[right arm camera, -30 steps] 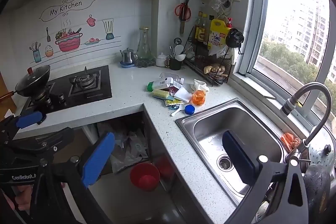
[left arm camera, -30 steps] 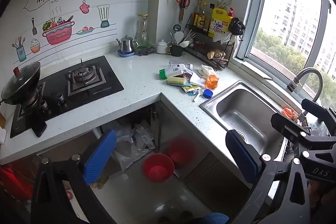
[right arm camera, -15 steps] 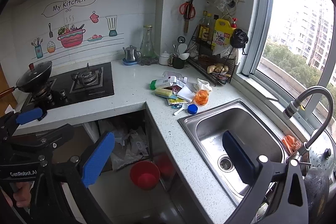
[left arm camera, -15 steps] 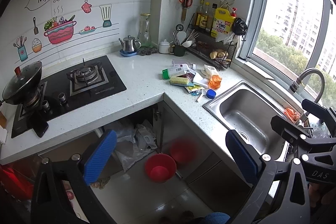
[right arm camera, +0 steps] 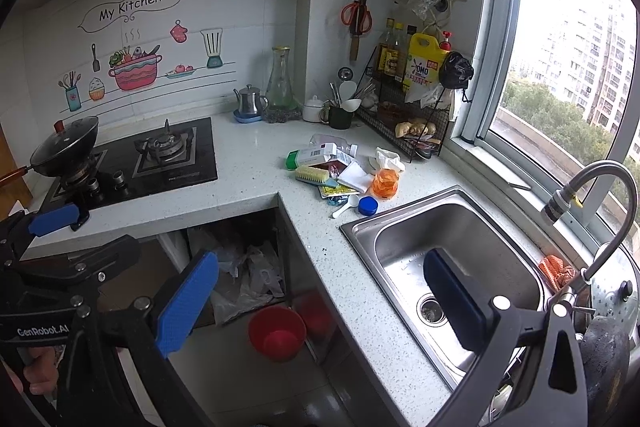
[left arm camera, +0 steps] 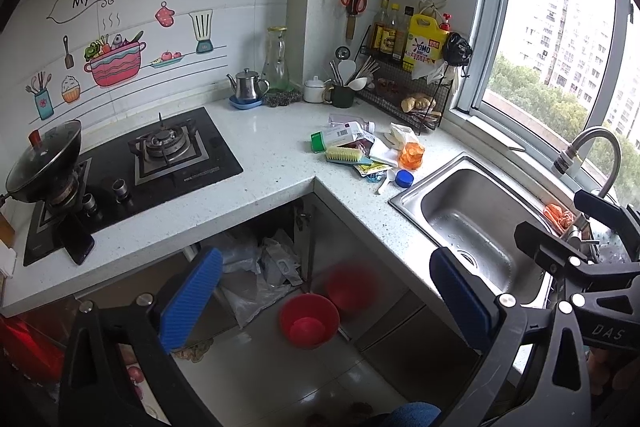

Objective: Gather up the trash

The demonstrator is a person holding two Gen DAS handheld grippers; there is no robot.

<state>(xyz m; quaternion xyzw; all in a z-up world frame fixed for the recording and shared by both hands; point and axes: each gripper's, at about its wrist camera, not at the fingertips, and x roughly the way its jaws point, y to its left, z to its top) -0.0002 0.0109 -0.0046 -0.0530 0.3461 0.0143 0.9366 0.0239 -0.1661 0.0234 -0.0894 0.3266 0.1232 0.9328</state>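
Observation:
A pile of trash (left arm camera: 366, 149) lies on the counter corner left of the sink: a white bottle with a green cap (left arm camera: 334, 138), a scrub brush (left arm camera: 344, 155), papers, an orange plastic cup (left arm camera: 412, 155), a blue lid (left arm camera: 404, 179) and a white scoop. It also shows in the right wrist view (right arm camera: 348, 171). A red bin (left arm camera: 309, 320) stands on the floor below the counter; it also shows in the right wrist view (right arm camera: 277, 333). My left gripper (left arm camera: 326, 301) is open and empty, held well back from the counter. My right gripper (right arm camera: 320, 301) is open and empty too.
A steel sink (left arm camera: 472, 223) with a curved tap (right arm camera: 592, 195) is at the right. A gas hob (left arm camera: 132, 167) with a black pan (left arm camera: 44, 159) is at the left. A wire rack (left arm camera: 408, 95) with bottles stands by the window. Plastic bags (left arm camera: 256, 275) lie under the counter.
Both views have shifted slightly; the scene sits a little further right and up. Both grippers stay open. Nothing on the counter has moved.

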